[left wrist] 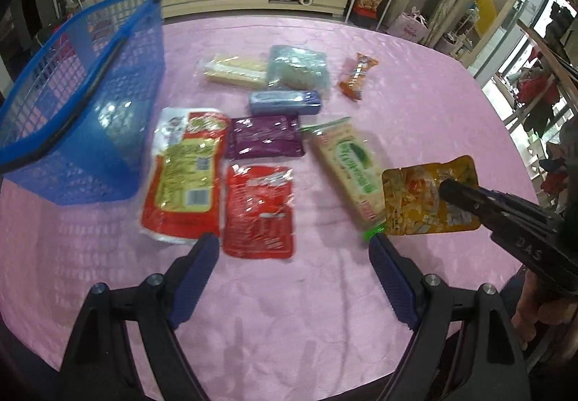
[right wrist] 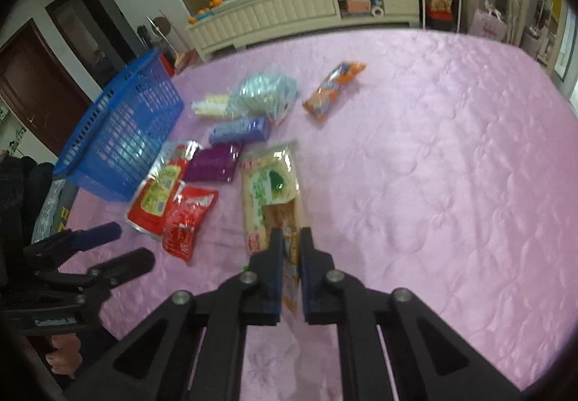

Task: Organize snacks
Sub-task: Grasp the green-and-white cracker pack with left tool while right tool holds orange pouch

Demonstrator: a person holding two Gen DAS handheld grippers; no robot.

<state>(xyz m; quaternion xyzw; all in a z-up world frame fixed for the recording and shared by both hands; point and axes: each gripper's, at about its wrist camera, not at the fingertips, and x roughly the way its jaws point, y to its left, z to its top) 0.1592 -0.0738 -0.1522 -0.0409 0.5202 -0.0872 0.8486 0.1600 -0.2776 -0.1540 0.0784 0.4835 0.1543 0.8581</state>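
The right hand-held gripper is clamped on a yellow snack pouch, pinching it near one edge; in the left wrist view the pouch hangs clear above the pink quilted cover, lifted off the pile. The left hand-held gripper has its jaws wide apart with nothing between them, held over the cover near a flat red packet.

The other snacks lie spread on the cover. Just beside the red packet on the basket side is a large red and yellow bag, and beyond the two sits a purple packet. A long cream packet with green print lies directly under and ahead of the right gripper, so the held pouch overlaps it in the right wrist view. Farther back are a blue bar-shaped packet, a pale blue-grey bag that partly covers a clear pack of pale wafers, and an orange wrapped snack lying apart from the rest.

A blue mesh basket stands at the left edge of the cover, near the red and yellow bag; its inside looks empty as far as the mesh shows. The large bag and the red packet lie between the held pouch and the basket. A long cream cabinet runs behind the bed.
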